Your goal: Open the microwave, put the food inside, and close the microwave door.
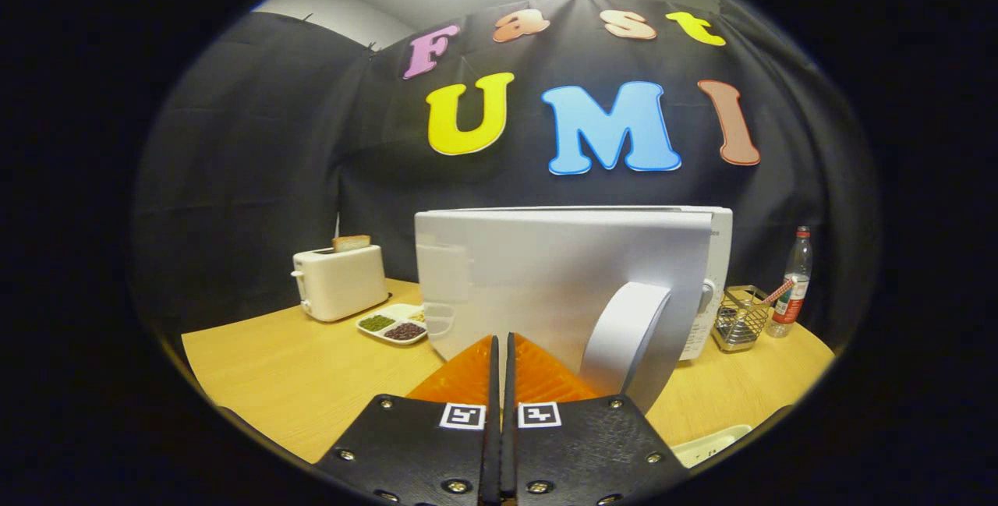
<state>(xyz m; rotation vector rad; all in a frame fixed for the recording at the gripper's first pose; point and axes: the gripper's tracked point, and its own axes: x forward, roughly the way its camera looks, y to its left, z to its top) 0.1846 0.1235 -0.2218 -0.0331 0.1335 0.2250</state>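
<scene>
- My gripper (501, 350) points at the microwave (573, 280), its two fingers pressed together with only a thin dark seam between them and nothing pinched there.
- Each finger tapers to a flat wedge with a finely ribbed face; behind them sit two matte, pebbled plates, each fastened with shiny round screws and carrying a small square black-and-white marker.
- The microwave, a smooth white box with rounded corners, stands on the table (296, 373) just ahead of my fingertips; its broad plain door face is angled toward me.
- A wide, curved, band-shaped handle (624, 330) arches out from the door just beside my fingertips, on their right; I cannot tell whether the tips touch the door.
- A rounded knob (706, 295) shows on the microwave's narrow right-hand panel.
- The table is pale wood-grain laminate with a curved edge.
- To the left of the microwave lies a shallow white divided dish (394, 323), one compartment holding green grains and another dark reddish-brown ones.
- Beyond the dish stands a glossy white toaster (340, 281) with a slice of browned bread (352, 242) upright in its slot.
- To the right of the microwave sits a square wire-mesh basket (739, 320), and just beside it a clear plastic bottle (791, 284) with a red cap and label.
</scene>
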